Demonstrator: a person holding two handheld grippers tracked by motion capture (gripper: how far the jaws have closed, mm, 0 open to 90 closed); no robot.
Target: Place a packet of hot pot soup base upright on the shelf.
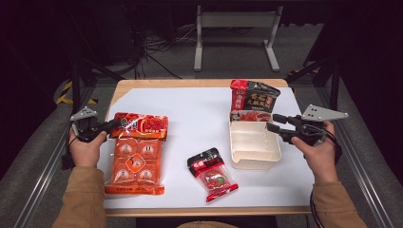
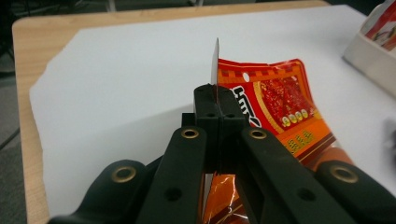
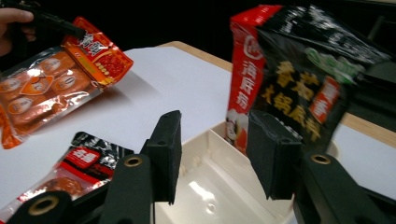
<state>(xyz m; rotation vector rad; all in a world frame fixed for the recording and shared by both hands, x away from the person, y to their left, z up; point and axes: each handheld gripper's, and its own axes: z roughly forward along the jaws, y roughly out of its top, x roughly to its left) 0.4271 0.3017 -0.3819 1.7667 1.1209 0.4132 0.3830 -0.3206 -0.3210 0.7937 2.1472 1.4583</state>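
Black left gripper jaws are clamping shut on the top edge of the glossy orange plastic snack pack, lifting that end off the white paper-covered table. Right gripper is hovering half open, holding nothing, over the cream rigid plastic tray with a black-red crinkly pouch; lifting should be slow, keeping the slippery film pinched.
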